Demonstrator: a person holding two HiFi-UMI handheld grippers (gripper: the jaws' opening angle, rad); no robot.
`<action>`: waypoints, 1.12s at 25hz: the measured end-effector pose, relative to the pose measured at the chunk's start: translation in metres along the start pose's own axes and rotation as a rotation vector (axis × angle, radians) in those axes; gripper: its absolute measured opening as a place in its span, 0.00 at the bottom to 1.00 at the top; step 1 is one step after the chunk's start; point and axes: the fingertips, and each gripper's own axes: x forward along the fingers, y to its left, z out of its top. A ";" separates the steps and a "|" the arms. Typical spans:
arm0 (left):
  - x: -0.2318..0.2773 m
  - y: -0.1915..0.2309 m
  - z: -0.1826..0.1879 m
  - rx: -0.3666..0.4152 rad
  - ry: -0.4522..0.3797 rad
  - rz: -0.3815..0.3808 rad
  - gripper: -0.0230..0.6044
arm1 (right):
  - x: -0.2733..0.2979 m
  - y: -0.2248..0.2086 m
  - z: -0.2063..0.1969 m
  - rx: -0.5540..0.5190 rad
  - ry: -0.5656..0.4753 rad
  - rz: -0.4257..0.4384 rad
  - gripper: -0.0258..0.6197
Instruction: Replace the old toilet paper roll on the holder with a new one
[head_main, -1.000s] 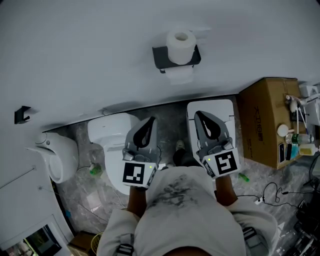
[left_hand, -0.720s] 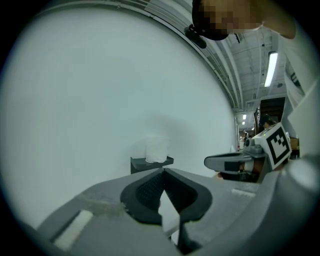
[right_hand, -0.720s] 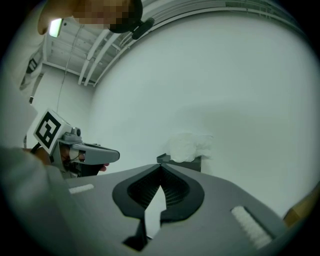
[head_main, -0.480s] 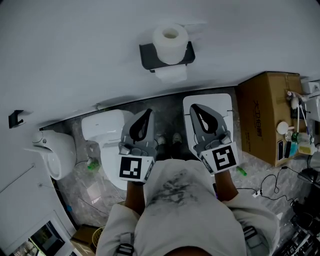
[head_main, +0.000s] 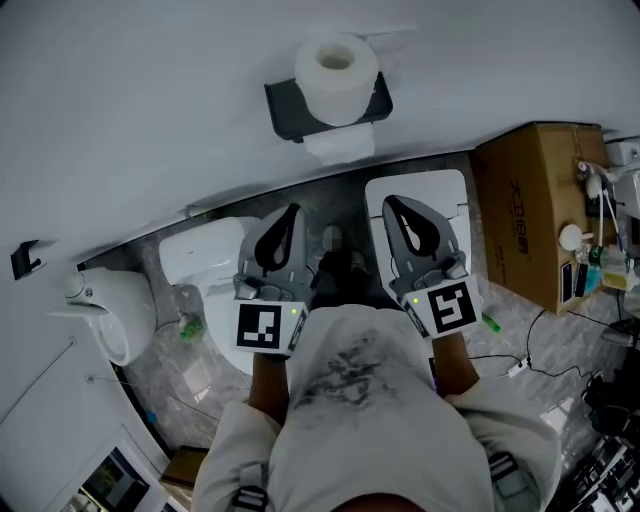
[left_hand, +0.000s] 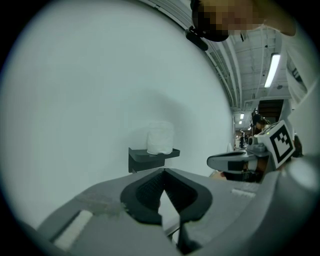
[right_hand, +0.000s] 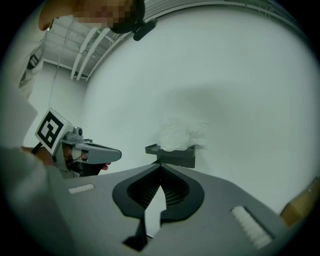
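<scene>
On the wall ahead, a dark holder (head_main: 287, 108) carries a white toilet paper roll (head_main: 338, 64) standing upright on its shelf. Below it only a hanging flap of paper (head_main: 340, 148) shows, and the shelf hides whatever it unwinds from. The left tool (head_main: 289, 212) and the right tool (head_main: 391, 204) sit well short of the holder, each with jaws closed together on nothing. The left tool covers part of a toilet (head_main: 200, 255). Seen in the right gripper view, the roll is only a blurred white lump.
</scene>
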 end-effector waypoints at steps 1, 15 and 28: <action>0.004 0.002 -0.002 0.000 0.004 -0.005 0.04 | 0.003 -0.001 -0.001 0.000 0.003 -0.004 0.04; 0.042 0.023 -0.027 -0.008 0.022 -0.065 0.04 | 0.033 -0.020 -0.023 0.007 0.039 -0.069 0.04; 0.069 0.034 -0.040 0.015 0.021 -0.089 0.04 | 0.050 -0.044 -0.037 -0.013 0.029 -0.116 0.04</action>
